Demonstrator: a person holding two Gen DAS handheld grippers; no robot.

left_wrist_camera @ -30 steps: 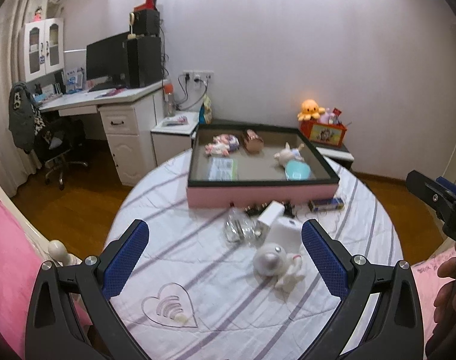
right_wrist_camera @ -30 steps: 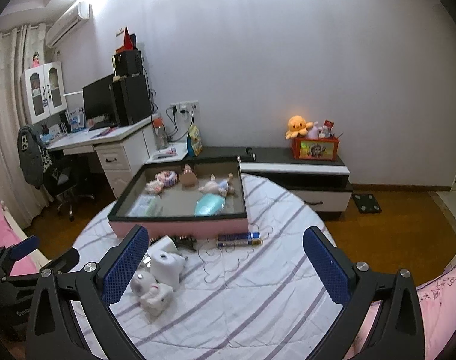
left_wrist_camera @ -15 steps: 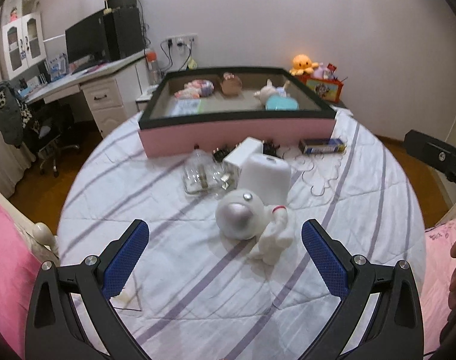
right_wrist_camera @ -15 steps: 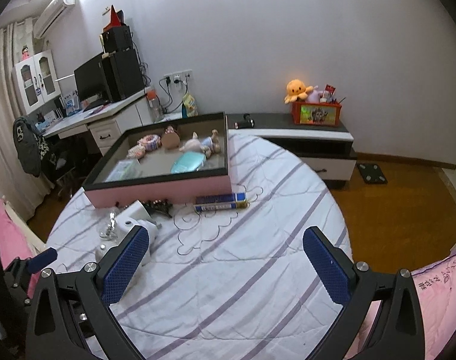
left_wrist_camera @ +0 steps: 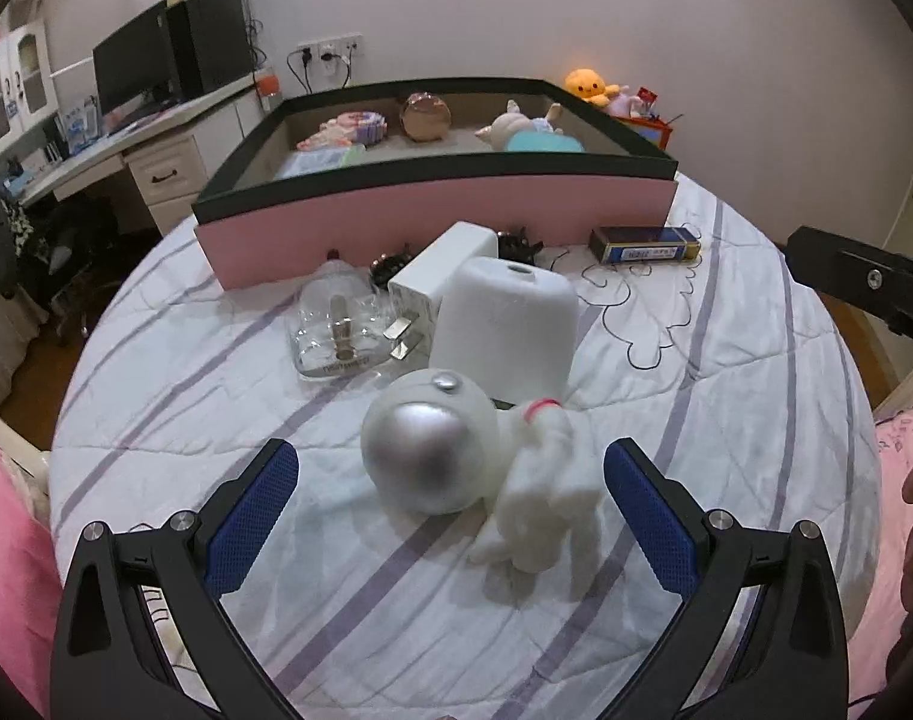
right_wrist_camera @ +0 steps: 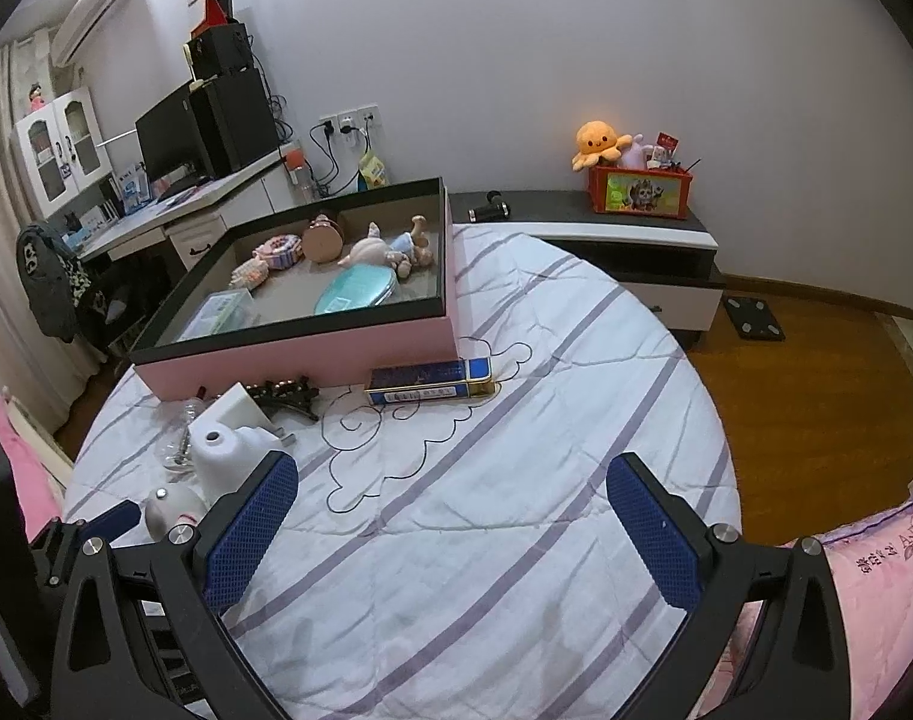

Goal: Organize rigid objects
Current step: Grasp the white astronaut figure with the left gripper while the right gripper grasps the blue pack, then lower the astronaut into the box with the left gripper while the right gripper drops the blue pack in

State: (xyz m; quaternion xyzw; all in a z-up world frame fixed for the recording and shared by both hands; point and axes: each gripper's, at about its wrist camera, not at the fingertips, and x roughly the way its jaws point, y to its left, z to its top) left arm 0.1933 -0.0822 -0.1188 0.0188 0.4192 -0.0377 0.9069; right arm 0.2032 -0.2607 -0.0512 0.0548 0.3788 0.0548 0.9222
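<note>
The left gripper (left_wrist_camera: pixel 450 507) is released, its 2 blue pads either side of the white astronaut figure (left_wrist_camera: pixel 480 468) without touching it; the figure lies on the striped bedspread (left_wrist_camera: pixel 726 396) toward its left edge. The right gripper (right_wrist_camera: pixel 453 525) is released over bare cloth. Behind the astronaut sit a white cylinder (left_wrist_camera: pixel 507 324), a white plug (left_wrist_camera: pixel 441 279) and a clear glass bottle (left_wrist_camera: pixel 335 330) whose base lettering is unreadable. A blue and gold box (right_wrist_camera: pixel 429 383) touches the pink tray (right_wrist_camera: pixel 312 354)'s near right corner; its label is illegible.
</note>
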